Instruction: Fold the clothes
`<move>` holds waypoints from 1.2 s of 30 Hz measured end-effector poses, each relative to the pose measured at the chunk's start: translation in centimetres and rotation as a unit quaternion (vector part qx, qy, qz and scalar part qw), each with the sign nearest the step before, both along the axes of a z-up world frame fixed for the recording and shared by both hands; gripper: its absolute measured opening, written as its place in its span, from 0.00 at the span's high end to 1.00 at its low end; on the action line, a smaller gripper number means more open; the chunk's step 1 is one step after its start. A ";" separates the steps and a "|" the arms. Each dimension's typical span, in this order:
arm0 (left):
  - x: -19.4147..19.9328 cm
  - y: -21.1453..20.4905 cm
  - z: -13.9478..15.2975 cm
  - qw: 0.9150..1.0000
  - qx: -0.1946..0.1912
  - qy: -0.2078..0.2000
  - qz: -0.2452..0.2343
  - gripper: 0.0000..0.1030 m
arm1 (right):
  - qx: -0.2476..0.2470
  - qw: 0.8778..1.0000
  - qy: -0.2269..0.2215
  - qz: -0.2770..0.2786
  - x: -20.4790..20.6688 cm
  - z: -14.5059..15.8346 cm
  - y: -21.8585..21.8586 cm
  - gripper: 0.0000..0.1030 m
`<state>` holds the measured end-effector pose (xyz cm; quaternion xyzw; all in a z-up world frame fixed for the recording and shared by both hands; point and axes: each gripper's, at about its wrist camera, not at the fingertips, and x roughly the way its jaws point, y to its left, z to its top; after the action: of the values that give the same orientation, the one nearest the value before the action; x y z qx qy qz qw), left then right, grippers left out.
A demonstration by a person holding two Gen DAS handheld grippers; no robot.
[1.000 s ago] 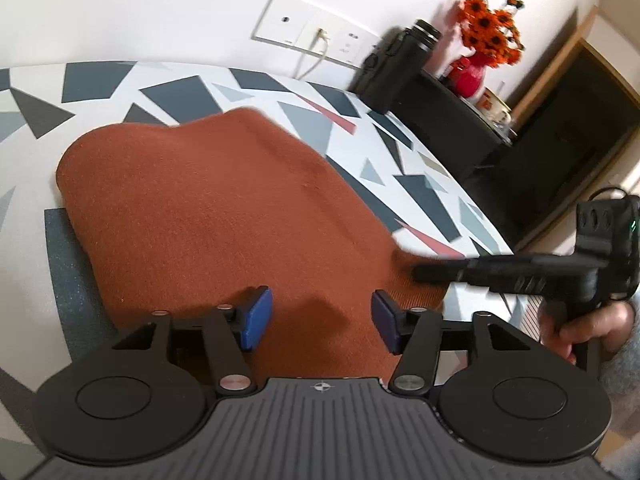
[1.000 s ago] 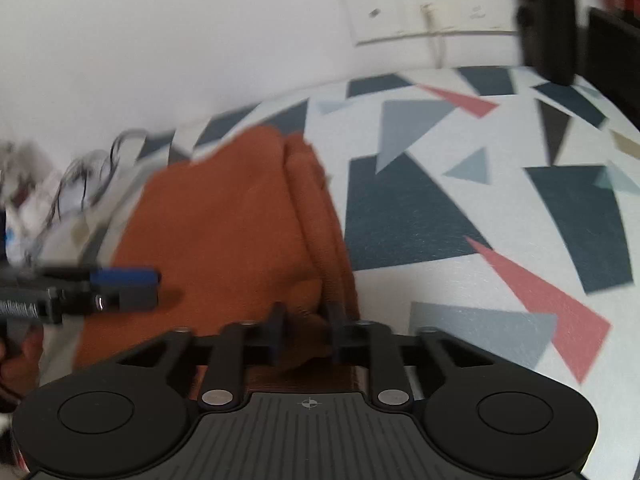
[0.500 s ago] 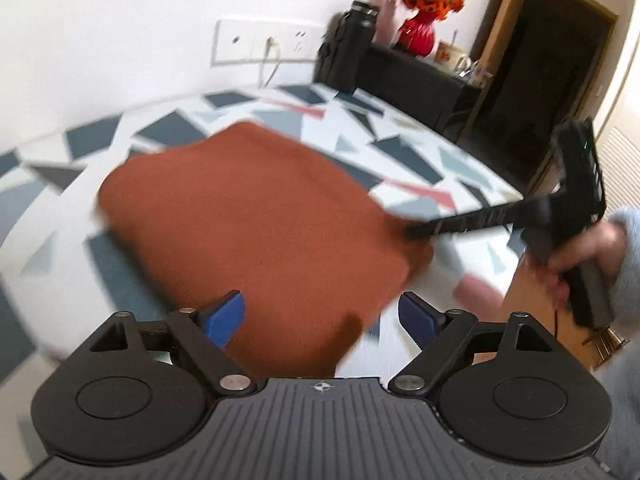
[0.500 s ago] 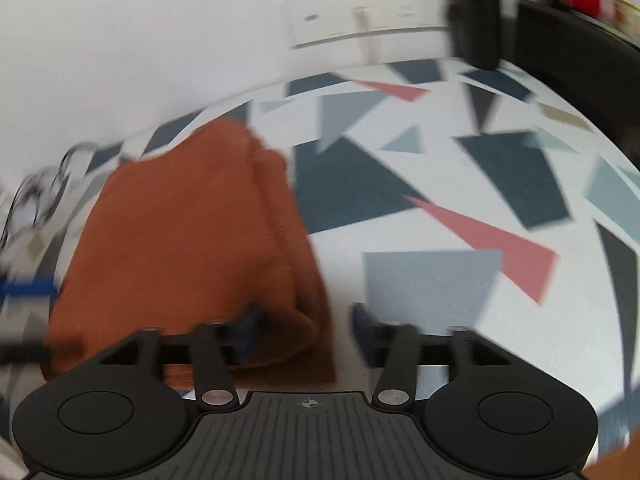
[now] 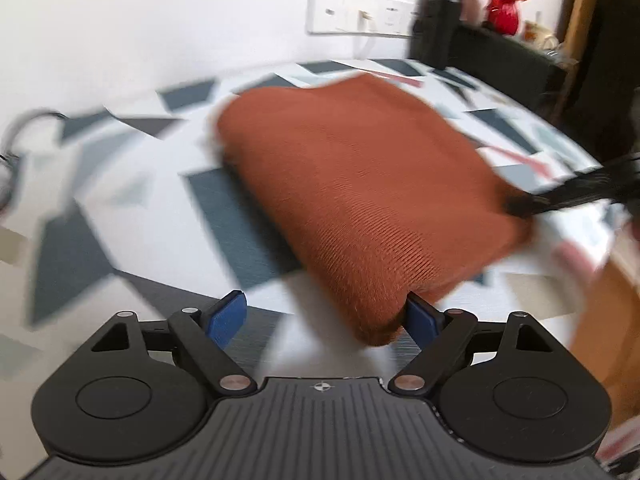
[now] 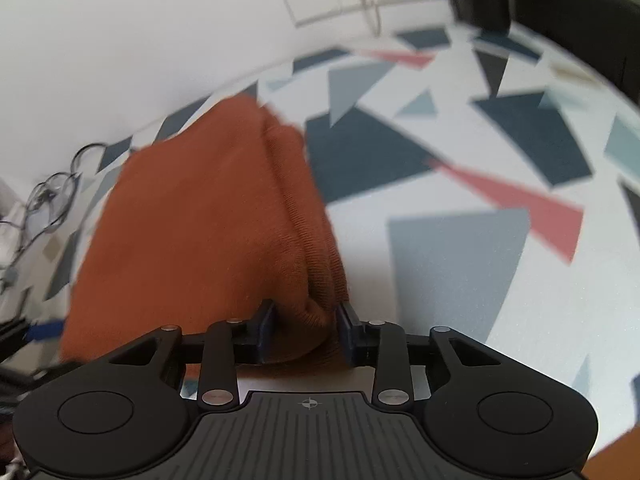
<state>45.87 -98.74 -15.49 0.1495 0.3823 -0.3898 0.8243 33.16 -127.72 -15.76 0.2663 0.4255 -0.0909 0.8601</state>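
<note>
A folded rust-orange knit garment (image 5: pixel 360 184) lies on a table with a white cloth of grey, dark blue and red triangles (image 6: pixel 460 248). My left gripper (image 5: pixel 324 314) is wide open at the garment's near corner, which sits against the right pad (image 5: pixel 420 316). My right gripper (image 6: pixel 306 332) has its jaws partly closed around the thick folded edge of the garment (image 6: pixel 224 220), both pads touching the fabric. The right gripper's black fingers also show at the garment's right edge in the left wrist view (image 5: pixel 560 200). Both views are blurred.
A white socket strip (image 5: pixel 360 12) is on the wall. A black flask (image 5: pixel 436 20) and a red vase of orange flowers (image 5: pixel 504 4) stand on a dark cabinet at the back right. Cables (image 6: pixel 44 196) lie at the table's left. The table edge runs close on the right.
My left gripper opened wider and pulled back to the garment's near corner. My right gripper was shut on the edge, opened, and now closes around the folded edge again.
</note>
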 end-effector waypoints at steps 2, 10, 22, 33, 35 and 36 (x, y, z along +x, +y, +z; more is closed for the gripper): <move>2.1 1.2 -0.4 0.999 0.003 0.014 0.038 0.17 | 0.026 0.999 0.012 0.023 -0.4 0.1 1.1 0.73; 12.1 2.8 -0.8 0.975 0.054 -0.024 0.216 0.19 | 0.034 0.995 -0.009 0.099 1.0 3.6 5.4 0.45; 7.8 2.2 0.7 0.954 -0.110 0.174 0.215 0.12 | -0.069 0.993 -0.095 0.020 12.5 2.5 -4.7 0.06; 7.5 -0.1 -2.3 0.955 -0.092 0.204 0.192 0.12 | -0.027 0.995 -0.020 0.090 11.9 -1.2 -4.6 0.38; 8.2 0.0 -2.4 0.960 -0.081 0.200 0.178 0.12 | -0.014 0.996 -0.014 0.089 10.0 -1.2 -4.0 0.38; 8.6 0.0 -2.3 0.962 -0.075 0.200 0.169 0.12 | -0.004 0.996 -0.012 0.086 9.0 -1.1 -3.7 0.37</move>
<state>54.44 -98.74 -17.82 -0.0599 0.5286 -0.2945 0.7939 42.20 -131.44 -16.90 0.2261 0.4361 -0.0153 0.8709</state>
